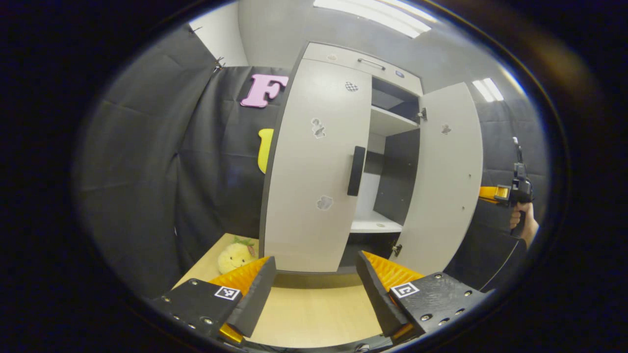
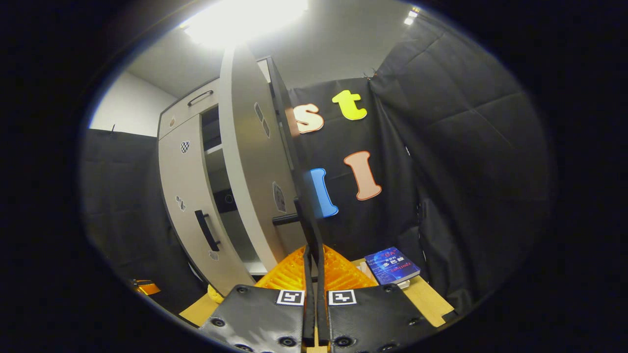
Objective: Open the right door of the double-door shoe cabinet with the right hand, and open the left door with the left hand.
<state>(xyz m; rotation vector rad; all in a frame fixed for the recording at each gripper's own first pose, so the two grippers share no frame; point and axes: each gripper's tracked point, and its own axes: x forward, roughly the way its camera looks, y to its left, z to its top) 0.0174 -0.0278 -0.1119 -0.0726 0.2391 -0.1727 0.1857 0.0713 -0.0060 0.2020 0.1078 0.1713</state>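
So in the left gripper view, the left gripper [image 1: 314, 274] is spread wide apart with nothing between its ribbed wedge-shaped fingers [image 1: 248, 289], just hanging over the smooth pale wooden tabletop [image 1: 314, 314]. Straight ahead stands the tall light-grey double-door shoe cabinet [image 1: 343, 162] at the table's far edge. Its flat matte left door [image 1: 316, 171] is shut flush, with a chunky black vertical bar handle [image 1: 356, 170] near its inner edge and a few small stickers on the face. The right door [image 1: 444, 181] is swung out, so you can see white shelves [image 1: 375, 225] and a dark back panel inside, plus a drawer with a slim metal pull [image 1: 371, 63] up top. A fuzzy yellow plush toy [image 1: 234, 256] sits by the cabinet's lower left corner. Far off on the right, a hand [image 1: 522, 223] holds the other gripper beyond the open door. Over in the right gripper view, the right gripper [image 2: 314, 274] is clenched tight on the thin dark handle of the open right door [image 2: 257, 162], both fingers pressing its edge-on bar [image 2: 306, 215]. The closed left door [image 2: 189, 196] with its black handle [image 2: 207, 230] is behind it to the left. A glossy blue book [image 2: 392, 264] lies near the table's right edge.
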